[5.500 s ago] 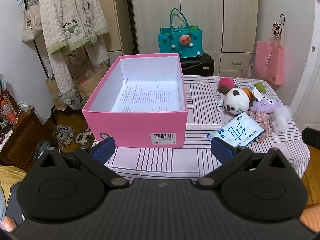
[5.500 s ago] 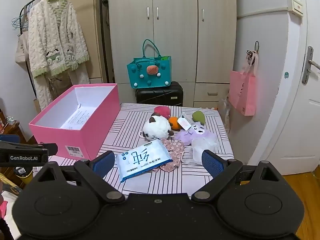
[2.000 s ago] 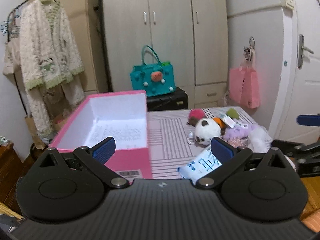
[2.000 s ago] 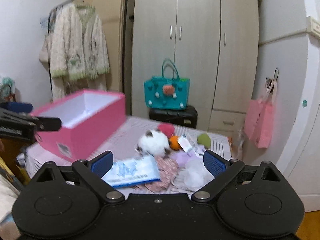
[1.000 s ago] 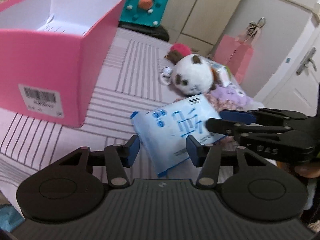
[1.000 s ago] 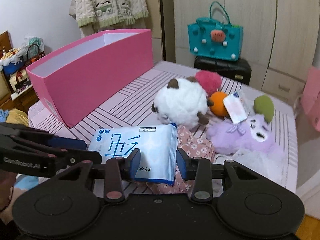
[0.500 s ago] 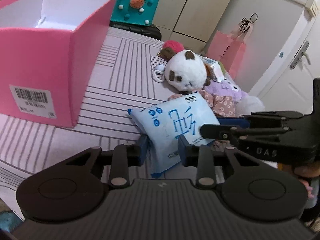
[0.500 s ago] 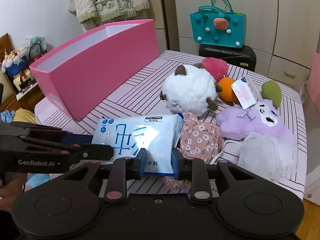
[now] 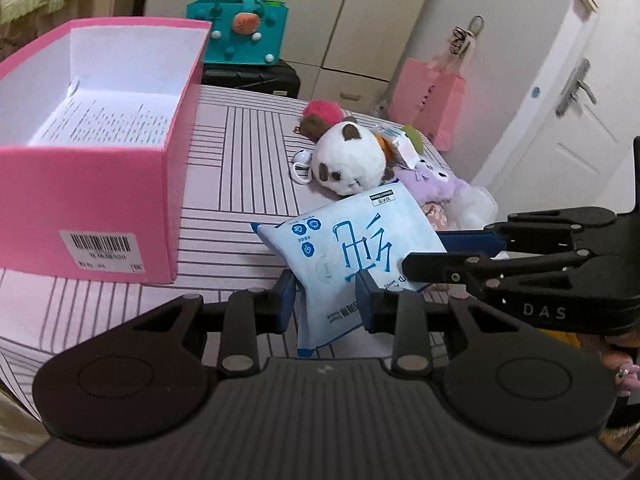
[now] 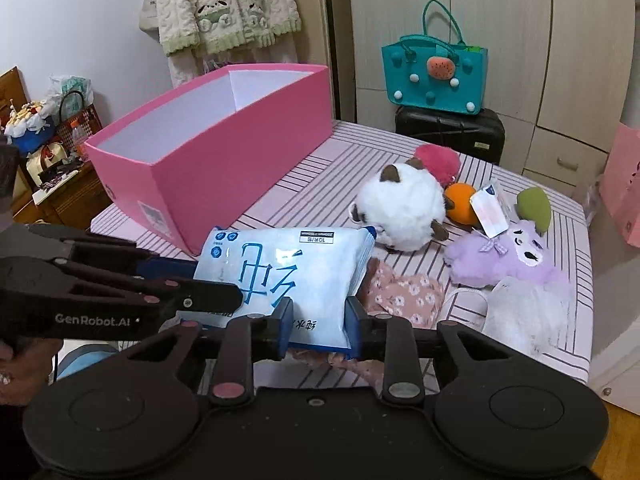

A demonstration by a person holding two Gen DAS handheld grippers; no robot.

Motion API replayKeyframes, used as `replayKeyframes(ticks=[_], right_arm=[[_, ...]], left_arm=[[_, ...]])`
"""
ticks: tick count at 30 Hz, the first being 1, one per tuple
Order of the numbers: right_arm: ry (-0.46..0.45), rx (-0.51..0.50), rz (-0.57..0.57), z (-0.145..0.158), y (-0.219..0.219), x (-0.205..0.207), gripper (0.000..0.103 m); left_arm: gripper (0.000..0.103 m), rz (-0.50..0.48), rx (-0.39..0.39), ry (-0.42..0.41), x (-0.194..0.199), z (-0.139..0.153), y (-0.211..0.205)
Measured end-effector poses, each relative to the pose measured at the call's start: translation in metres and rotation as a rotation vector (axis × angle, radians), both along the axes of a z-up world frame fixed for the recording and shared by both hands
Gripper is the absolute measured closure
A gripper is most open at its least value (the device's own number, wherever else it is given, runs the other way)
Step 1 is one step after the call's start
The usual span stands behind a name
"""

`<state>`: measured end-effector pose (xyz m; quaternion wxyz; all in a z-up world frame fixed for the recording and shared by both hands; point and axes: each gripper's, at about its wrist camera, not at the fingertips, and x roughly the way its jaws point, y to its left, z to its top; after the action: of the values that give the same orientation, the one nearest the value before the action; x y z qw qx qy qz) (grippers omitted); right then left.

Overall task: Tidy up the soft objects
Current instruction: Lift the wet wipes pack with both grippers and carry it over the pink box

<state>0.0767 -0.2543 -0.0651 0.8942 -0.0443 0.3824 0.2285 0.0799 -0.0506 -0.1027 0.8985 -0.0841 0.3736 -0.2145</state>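
Left gripper [image 9: 326,300] clamped on near edge of blue wipes pack [image 9: 352,248], pointing far. Right gripper [image 10: 318,320] pinching its right side, levelled across from right.

We closed both tongs, left [image 9: 326,300] and right [image 10: 318,330], onto the wipes pack [image 9: 352,256] and raised it.

On the worktop [image 9: 240,168], the box [image 9: 100,184] sits left; the wipes pack [image 9: 352,248] lies right of it, with the panda toy [image 9: 348,164] behind.
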Motion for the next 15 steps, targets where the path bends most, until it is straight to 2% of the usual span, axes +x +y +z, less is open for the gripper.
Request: replayKeyframes(ticks=[5, 7, 10, 15], right_arm=[[-0.034, -0.022, 0.005, 0.002, 0.008, 0.003, 0.058], [-0.042, -0.031, 0.023, 0.0, 0.009, 0.009, 0.049], [-0.033, -0.069, 0.047, -0.009, 0.011, 0.02, 0.048], [0.056, -0.092, 0.096, -0.025, 0.012, 0.036, 0.048]], left_arm=[[0.072, -0.043, 0.004, -0.004, 0.005, 0.007, 0.006], [0.072, -0.051, 0.007, -0.017, 0.009, 0.008, 0.007], [0.072, -0.061, 0.018, -0.016, 0.014, 0.003, 0.003], [0.072, -0.041, 0.027, 0.063, 0.024, -0.016, -0.002]])
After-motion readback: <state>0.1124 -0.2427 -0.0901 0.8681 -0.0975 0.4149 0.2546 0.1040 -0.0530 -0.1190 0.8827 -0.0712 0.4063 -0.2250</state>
